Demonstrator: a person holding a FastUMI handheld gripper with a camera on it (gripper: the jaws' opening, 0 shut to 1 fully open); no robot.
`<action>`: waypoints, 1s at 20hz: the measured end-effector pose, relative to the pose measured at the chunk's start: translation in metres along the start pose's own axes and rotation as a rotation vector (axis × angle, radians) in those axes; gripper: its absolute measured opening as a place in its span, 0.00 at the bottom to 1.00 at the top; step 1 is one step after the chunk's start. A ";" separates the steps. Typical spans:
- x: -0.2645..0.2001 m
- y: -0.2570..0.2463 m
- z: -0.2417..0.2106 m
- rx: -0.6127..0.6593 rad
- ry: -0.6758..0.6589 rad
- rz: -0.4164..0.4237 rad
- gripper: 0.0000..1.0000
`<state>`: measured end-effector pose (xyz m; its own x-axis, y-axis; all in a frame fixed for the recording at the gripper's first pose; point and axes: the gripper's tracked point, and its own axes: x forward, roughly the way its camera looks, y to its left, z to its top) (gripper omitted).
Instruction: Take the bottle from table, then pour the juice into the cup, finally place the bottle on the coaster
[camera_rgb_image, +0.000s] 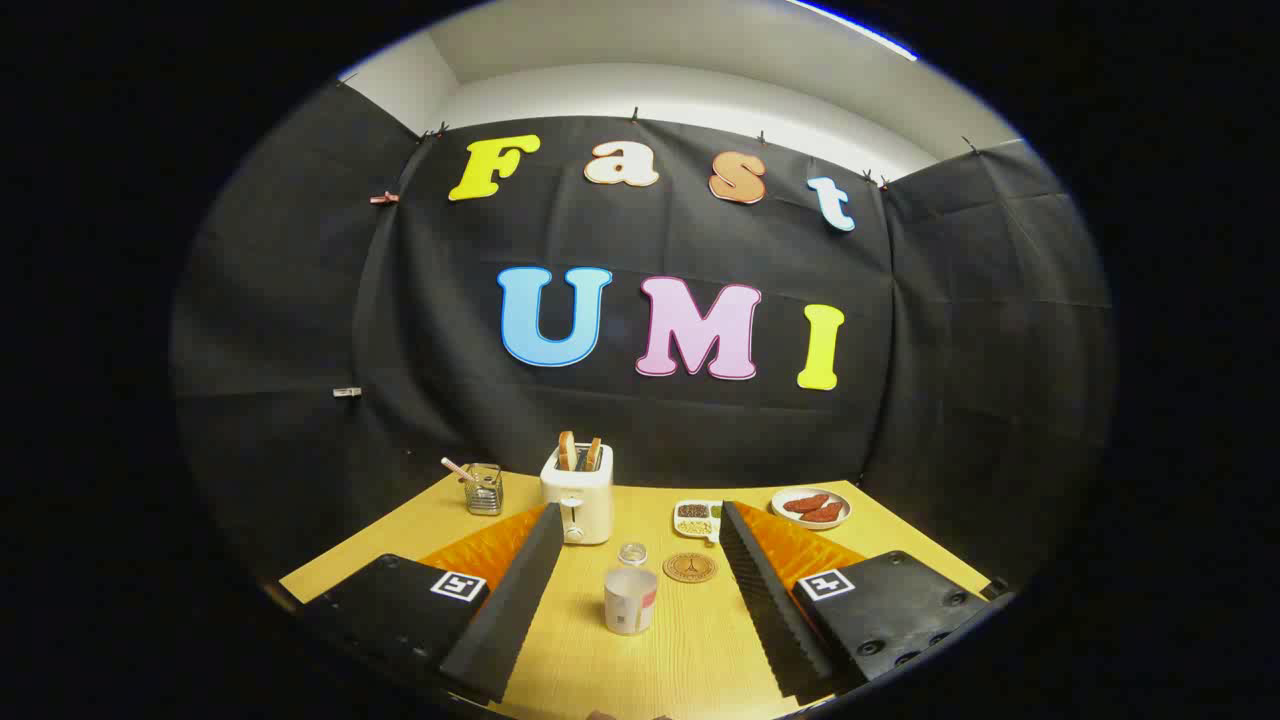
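Gripper (640, 560) is spread wide, holding nothing. Between its fingers, mid-table, stands the cup (630, 598); bottle (632, 553) just behind it, coaster (690, 567) beside. Toaster (577, 492) near the far edge holds 2 bread slices (579, 451).

Counter (690, 640), count by kind, placed from the toaster (578, 492):
- Toaster: one, two bread slices (579, 451) standing in it.
- Cup (630, 598): one, nearer than the toaster.
- Bottle (632, 553): one, between cup and toaster.
- Coaster (690, 567): one, right of the bottle.
- Divided dish (698, 519): one, right of the toaster.
- Plate (811, 508): one, farther right.
- Wire holder (484, 489): one, left of the toaster.
- Jaws: two, apart, gripping nothing.
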<state>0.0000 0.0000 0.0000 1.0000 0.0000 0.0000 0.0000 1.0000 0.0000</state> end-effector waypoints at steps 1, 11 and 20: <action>0.002 0.001 -0.002 0.005 0.002 -0.004 0.97; 0.000 0.008 -0.017 0.006 0.029 -0.024 0.97; 0.001 0.008 -0.023 0.048 0.021 -0.014 0.97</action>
<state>0.0014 0.0082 -0.0226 0.9997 -0.0138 -0.0213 0.0147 0.9988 0.0474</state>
